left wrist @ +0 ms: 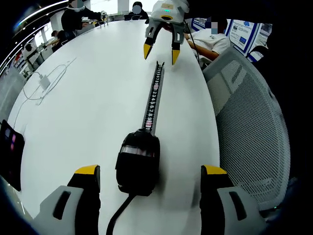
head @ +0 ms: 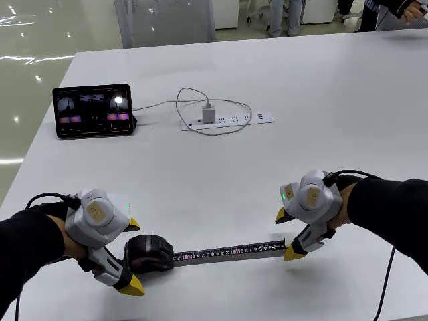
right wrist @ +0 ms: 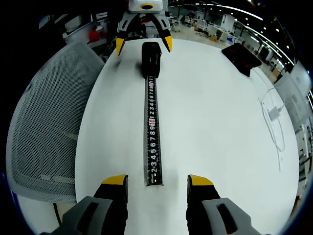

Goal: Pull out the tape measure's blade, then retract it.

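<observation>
nearest to you, at the bottom left of the head view, your left gripper (head: 133,255) stood with its jaws wide apart, one on each side of the tape measure (head: 150,253). in the left gripper view bare white table (head: 221,174) showed between each yellow tip and the black case, so this claw held nothing. a black strap (left wrist: 120,215) ran from the case back toward the gripper.

from the case the blade (head: 231,253) lay flat on the table toward the lower right, numbers up. at its end your right gripper (head: 286,235) was open too. in the right gripper view the end hook (right wrist: 153,182) sat between the two tips and touched neither of them.

farther up the frame, a power strip (head: 227,120) and a tablet (head: 93,110) lay well apart from the work.

i think the pulling part was done and the retracting was not yet. the risk was that nothing held the case or the blade. i could not tell if a lock was on. if the blade was let go all at once, the spring could whip it back and make the loose case jump or slide. also the hook was thin and flat, so your right jaws could close over it and slip. the strap could get caught under your left jaw.
</observation>
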### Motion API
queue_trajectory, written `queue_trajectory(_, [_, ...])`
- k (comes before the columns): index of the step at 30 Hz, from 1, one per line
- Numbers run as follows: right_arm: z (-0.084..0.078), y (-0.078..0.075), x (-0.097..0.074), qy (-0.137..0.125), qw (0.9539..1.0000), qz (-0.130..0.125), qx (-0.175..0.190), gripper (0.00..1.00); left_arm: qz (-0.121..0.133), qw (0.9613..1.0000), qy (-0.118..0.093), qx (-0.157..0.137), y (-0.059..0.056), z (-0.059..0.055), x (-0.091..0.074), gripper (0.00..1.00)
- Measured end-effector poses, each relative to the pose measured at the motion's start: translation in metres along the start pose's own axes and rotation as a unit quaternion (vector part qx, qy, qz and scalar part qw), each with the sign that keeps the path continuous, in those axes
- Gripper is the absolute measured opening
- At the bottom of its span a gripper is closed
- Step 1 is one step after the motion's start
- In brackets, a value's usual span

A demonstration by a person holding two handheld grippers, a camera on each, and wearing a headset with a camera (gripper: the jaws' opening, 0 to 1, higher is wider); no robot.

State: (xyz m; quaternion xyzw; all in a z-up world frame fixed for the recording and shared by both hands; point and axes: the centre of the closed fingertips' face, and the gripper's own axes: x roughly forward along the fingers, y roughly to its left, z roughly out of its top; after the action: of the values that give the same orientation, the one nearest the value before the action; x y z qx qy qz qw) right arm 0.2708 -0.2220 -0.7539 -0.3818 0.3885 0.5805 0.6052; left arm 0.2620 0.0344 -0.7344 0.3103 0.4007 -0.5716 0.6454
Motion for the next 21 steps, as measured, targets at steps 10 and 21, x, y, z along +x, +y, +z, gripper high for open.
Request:
queue_trajectory(10, [-0.007, 0.01, 0.002, 0.001, 0.9999, 0.01, -0.004, 0.6, 0.033, 0.9993, -0.017, 0.0, 0.009, 0.002, -0.003, 0.99])
queue_trajectory(21, [-0.007, 0.008, 0.002, -0.02, 0.9987, -0.013, 0.046, 0.86, 0.049, 0.9915, -0.081, -0.089, 0.007, 0.011, -0.009, 0.99])
